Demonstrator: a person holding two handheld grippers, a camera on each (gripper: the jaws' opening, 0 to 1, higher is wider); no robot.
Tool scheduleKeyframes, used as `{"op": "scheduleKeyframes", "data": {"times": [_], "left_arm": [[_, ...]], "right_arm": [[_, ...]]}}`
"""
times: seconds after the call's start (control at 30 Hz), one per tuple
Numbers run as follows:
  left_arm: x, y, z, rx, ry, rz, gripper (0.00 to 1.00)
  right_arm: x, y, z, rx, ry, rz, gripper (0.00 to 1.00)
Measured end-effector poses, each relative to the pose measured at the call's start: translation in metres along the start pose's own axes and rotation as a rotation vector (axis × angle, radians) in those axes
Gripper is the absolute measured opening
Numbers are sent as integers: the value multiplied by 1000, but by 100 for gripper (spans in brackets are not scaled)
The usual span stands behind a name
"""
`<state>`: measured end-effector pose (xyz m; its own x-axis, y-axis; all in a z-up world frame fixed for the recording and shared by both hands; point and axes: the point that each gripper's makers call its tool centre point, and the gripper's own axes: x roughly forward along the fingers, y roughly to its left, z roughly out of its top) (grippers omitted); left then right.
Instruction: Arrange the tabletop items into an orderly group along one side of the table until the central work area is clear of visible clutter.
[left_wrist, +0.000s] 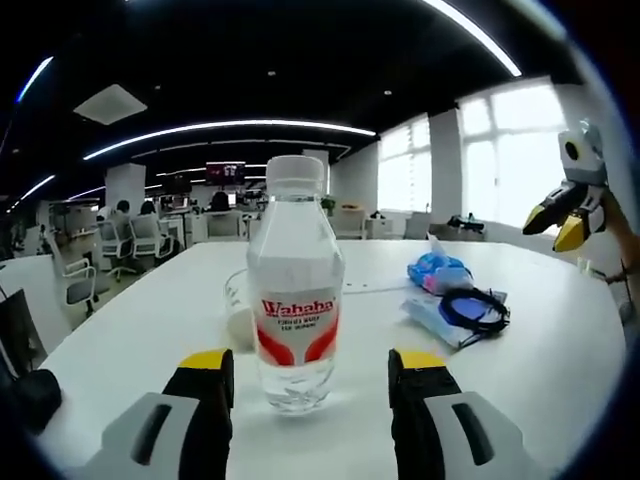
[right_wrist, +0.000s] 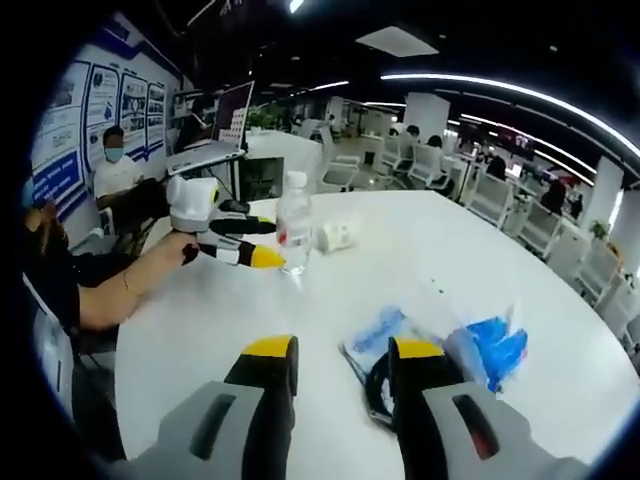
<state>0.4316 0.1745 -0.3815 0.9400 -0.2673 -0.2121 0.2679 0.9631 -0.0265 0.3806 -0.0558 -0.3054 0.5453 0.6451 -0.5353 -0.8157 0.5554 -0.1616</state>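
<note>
The left gripper (left_wrist: 311, 368) stands released, its yellow-tipped jaws spread either side of a clear water bottle (left_wrist: 294, 290) that stands upright on the white worktop (left_wrist: 150, 320); whether the pads touch the bottle cannot be told. Just behind the bottle sits a small pale cup-like thing (left_wrist: 238, 310), too blurred to name. The right gripper (right_wrist: 343, 362) is likewise released and holds nothing, hovering above a flat blue-and-white packet (right_wrist: 378, 335) with a coiled black cable (right_wrist: 378, 395) and a crumpled blue bag (right_wrist: 497, 352) just beside it. Judged from how things lie, the tidying is barely begun: the bottle and its neighbour form one cluster near the person's side, the packet, cable and bag another, well apart, and nothing is lined along an edge yet. The worktop is wide and bare between the clusters, giving free room to slide or carry; the near curved edge (right_wrist: 135, 345) lies close to the bottle cluster.
</note>
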Motion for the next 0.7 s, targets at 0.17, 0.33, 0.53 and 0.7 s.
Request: {"op": "scheduleKeyframes", "data": {"times": [0.17, 0.33, 0.53, 0.7], "left_arm": [[0, 1, -1, 8, 6, 3, 62], [-2, 1, 2, -8, -7, 1, 62], [-3, 1, 2, -7, -6, 2, 62], [-6, 3, 8, -10, -31, 9, 62]], "right_arm": [[5, -2, 1, -23, 22, -10, 35], [13, -1, 0, -29, 42, -6, 34], [20, 0, 2, -17, 44, 7, 34], [28, -3, 5, -7, 40, 11, 34]]}}
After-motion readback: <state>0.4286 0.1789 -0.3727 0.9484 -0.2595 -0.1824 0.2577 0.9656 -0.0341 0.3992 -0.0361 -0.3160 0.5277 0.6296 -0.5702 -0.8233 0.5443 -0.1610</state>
